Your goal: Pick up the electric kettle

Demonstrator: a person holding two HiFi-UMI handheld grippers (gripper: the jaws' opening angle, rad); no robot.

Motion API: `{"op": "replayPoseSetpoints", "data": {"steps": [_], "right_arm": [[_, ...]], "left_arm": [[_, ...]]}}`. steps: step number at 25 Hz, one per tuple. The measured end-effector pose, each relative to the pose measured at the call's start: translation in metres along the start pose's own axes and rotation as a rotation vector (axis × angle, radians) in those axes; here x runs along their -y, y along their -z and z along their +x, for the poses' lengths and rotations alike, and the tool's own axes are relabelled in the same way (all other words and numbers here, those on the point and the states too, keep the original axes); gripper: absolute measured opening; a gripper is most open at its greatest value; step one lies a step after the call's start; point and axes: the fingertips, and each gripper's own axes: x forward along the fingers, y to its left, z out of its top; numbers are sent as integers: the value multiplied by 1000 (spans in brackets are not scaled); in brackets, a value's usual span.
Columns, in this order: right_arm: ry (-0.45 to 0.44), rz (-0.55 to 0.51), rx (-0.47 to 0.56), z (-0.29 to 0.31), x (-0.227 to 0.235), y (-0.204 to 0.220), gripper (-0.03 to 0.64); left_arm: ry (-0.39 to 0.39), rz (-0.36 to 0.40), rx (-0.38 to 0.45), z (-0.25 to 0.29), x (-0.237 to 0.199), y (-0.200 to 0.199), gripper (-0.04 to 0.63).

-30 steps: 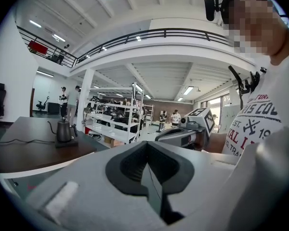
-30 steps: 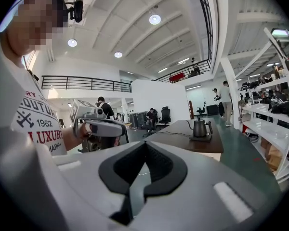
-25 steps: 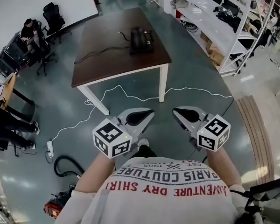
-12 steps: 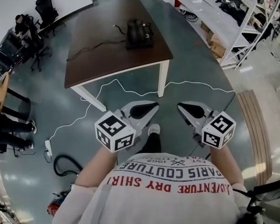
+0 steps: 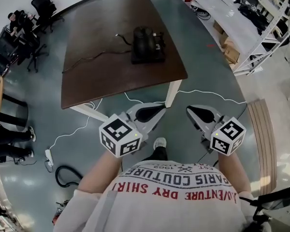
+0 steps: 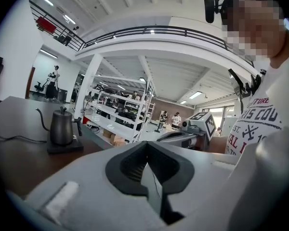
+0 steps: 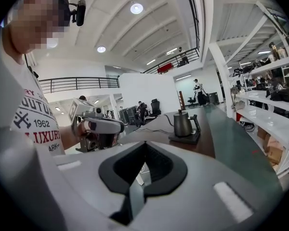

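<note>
A dark gooseneck electric kettle [image 5: 144,40] stands on its black base [image 5: 148,57] on a brown table [image 5: 101,76]; it also shows as the kettle [image 6: 61,127] in the left gripper view and the kettle [image 7: 183,123] in the right gripper view. My left gripper [image 5: 160,109] is shut and empty, held over the floor just short of the table's near edge. Beside it my right gripper [image 5: 189,111] is also shut and empty. Both are well short of the kettle.
A black cord [image 5: 89,58] runs from the base across the table. A white cable [image 5: 203,92] lies on the floor by the white table leg [image 5: 170,94]. White shelving [image 5: 251,28] stands on the right, office chairs [image 5: 38,6] at the far left.
The table and kettle have come closer and lower in the head view: the person has walked toward them, carrying both shut grippers forward together.
</note>
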Motion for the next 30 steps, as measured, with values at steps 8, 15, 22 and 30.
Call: {"op": "replayPoseSetpoints", "data": {"steps": [8,15,22,30], "right_arm": [[13,-46,14,69,69,-47,3],[26,-38,14,91,94,-52,3],[4,-35,6,108,109,-54,3],[-24,-77,-24,146,147,-57,3]], "left_arm": [[-51,-2,25,27,-100,-41,2],[-91,-5,23,24,-136,-46,2],[-142,-30,6,25,-158,-41,2],[-235,-76,6,33,-209,-35,2]]}}
